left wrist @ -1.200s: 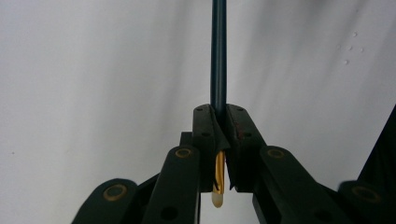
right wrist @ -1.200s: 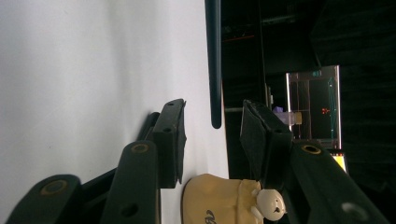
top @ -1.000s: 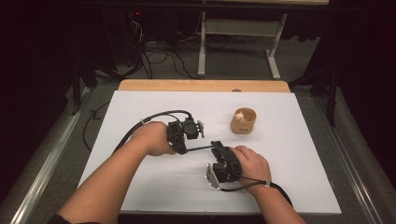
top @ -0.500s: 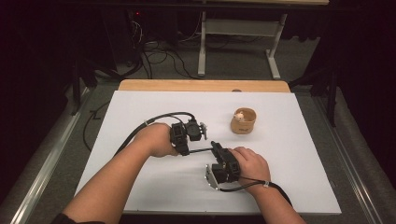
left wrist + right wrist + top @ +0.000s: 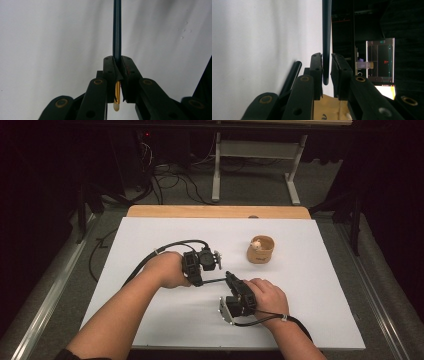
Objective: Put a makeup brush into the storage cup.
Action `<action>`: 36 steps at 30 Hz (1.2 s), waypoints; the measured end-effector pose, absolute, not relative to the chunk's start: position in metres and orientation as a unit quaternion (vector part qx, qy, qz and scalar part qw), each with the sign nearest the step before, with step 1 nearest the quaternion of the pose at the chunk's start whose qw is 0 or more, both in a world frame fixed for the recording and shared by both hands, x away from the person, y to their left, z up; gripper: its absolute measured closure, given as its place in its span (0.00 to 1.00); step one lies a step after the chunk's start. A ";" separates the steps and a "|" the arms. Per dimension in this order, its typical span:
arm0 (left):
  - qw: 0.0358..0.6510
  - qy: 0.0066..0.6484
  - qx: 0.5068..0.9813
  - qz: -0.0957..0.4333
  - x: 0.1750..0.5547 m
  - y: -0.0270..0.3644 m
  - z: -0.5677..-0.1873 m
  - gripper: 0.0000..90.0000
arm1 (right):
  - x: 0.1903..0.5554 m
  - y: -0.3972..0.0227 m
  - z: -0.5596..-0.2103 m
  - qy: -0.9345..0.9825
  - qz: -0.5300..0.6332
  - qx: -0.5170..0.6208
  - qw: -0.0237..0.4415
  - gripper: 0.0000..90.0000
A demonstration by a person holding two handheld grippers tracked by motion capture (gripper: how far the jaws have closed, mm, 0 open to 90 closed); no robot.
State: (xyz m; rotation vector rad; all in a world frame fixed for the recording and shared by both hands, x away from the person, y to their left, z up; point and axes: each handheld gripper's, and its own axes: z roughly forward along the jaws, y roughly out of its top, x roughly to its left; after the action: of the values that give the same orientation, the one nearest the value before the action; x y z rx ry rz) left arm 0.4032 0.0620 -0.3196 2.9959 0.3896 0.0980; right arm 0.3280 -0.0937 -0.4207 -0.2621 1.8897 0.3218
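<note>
White sheeting is covering the bench (image 5: 150, 240), with a strip of bare wood showing along its far edge and dark floor, cables and a metal frame lying beyond.

One container: a small round wooden cup (image 5: 260, 250) is standing upright on the far right of centre, well apart from both hands. Something pale is sitting at its far-left rim; what it is cannot be made out. In the right gripper view a tan surface with dark print is showing behind the tongs, cut off by the lower edge.

One thin dark rod (image 5: 212, 281) is stretching level between the two hands near the middle of the bench, above the sheeting. Left tongs (image 5: 198, 281) are clamping shut on its left end; in the left gripper view the rod (image 5: 117, 30) is running straight away from the tongs (image 5: 117, 75), and a yellow band with a pale tip is poking out behind the pads. Right tongs (image 5: 229, 278) have just been closing and are pinching the other end; in the right gripper view the rod (image 5: 326, 37) is standing between the pads, its rounded tip ending inside the tongs (image 5: 326, 72). A second dark bar is lying to the left there, partly hidden.

Two hands, two grippers, one rod, one cup.
</note>
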 end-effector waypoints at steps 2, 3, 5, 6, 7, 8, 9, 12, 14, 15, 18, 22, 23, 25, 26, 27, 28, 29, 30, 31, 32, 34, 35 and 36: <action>0.060 0.130 0.989 0.031 0.403 0.062 -0.319 0.92 | 0.328 -0.094 -0.421 0.804 0.137 -0.114 0.567 0.93; 0.060 0.129 0.989 0.032 0.404 0.062 -0.319 0.92 | 0.328 -0.093 -0.420 0.803 0.135 -0.119 0.569 0.93; 0.060 0.129 0.989 0.031 0.404 0.061 -0.320 0.92 | 0.328 -0.094 -0.421 0.803 0.133 -0.116 0.569 0.93; 0.058 0.127 0.990 0.030 0.403 0.061 -0.320 0.92 | 0.328 -0.094 -0.421 0.803 0.133 -0.115 0.569 0.93; 0.060 0.127 0.990 0.030 0.403 0.060 -0.320 0.92 | 0.328 -0.094 -0.421 0.803 0.132 -0.116 0.569 0.93; 0.061 0.128 0.989 0.030 0.403 0.060 -0.320 0.92 | 0.328 -0.094 -0.421 0.803 0.131 -0.117 0.570 0.94; 0.062 0.128 0.989 0.029 0.403 0.059 -0.320 0.92 | 0.328 -0.094 -0.422 0.803 0.129 -0.118 0.570 0.94; 0.061 0.124 0.990 0.029 0.403 0.058 -0.320 0.92 | 0.328 -0.094 -0.423 0.802 0.126 -0.122 0.571 0.96; 0.062 0.125 0.990 0.029 0.403 0.058 -0.321 0.92 | 0.329 -0.094 -0.422 0.800 0.125 -0.127 0.573 0.96; 0.062 0.125 0.990 0.029 0.403 0.058 -0.321 0.92 | 0.328 -0.094 -0.423 0.801 0.126 -0.125 0.572 0.96; 0.060 0.125 0.990 0.028 0.403 0.058 -0.321 0.92 | 0.327 -0.094 -0.423 0.800 0.123 -0.126 0.573 0.97; 0.063 0.128 0.989 0.026 0.403 0.059 -0.320 0.92 | 0.328 -0.094 -0.422 0.797 0.124 -0.127 0.577 0.97; 0.064 0.130 0.989 0.024 0.403 0.059 -0.320 0.92 | 0.328 -0.094 -0.422 0.797 0.124 -0.128 0.577 0.97; 0.064 0.129 0.989 0.025 0.403 0.059 -0.320 0.92 | 0.327 -0.094 -0.422 0.798 0.120 -0.128 0.577 0.97; 0.064 0.129 0.989 0.025 0.403 0.059 -0.321 0.92 | 0.327 -0.094 -0.422 0.797 0.121 -0.128 0.577 0.97; 0.065 0.129 0.989 0.025 0.403 0.059 -0.321 0.92 | 0.327 -0.094 -0.422 0.798 0.120 -0.128 0.576 0.97; 0.064 0.129 0.989 0.024 0.404 0.059 -0.321 0.92 | 0.327 -0.094 -0.422 0.798 0.120 -0.127 0.576 0.97; 0.064 0.130 0.989 0.024 0.404 0.059 -0.321 0.92 | 0.327 -0.094 -0.422 0.798 0.119 -0.127 0.577 0.97; 0.065 0.131 0.989 0.022 0.404 0.059 -0.321 0.92 | 0.327 -0.094 -0.421 0.799 0.119 -0.127 0.576 0.97; 0.066 0.131 0.989 0.022 0.404 0.059 -0.321 0.92 | 0.327 -0.094 -0.421 0.799 0.119 -0.128 0.576 0.97; 0.065 0.131 0.989 0.022 0.404 0.059 -0.321 0.92 | 0.327 -0.094 -0.422 0.798 0.121 -0.129 0.576 0.97; 0.064 0.132 0.989 0.025 0.404 0.060 -0.321 0.91 | 0.327 -0.094 -0.421 0.799 0.121 -0.128 0.575 0.97; 0.063 0.134 0.989 0.026 0.404 0.060 -0.321 0.90 | 0.327 -0.094 -0.421 0.799 0.121 -0.128 0.575 0.97; 0.063 0.136 0.988 0.026 0.404 0.060 -0.321 0.87 | 0.327 -0.094 -0.421 0.799 0.122 -0.125 0.576 0.97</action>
State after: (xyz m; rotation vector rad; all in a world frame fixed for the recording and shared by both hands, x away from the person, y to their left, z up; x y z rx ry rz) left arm 0.4041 0.0605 -0.3207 2.9862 0.4102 0.0792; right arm 0.3274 -0.0939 -0.4214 -0.2924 1.8698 0.2865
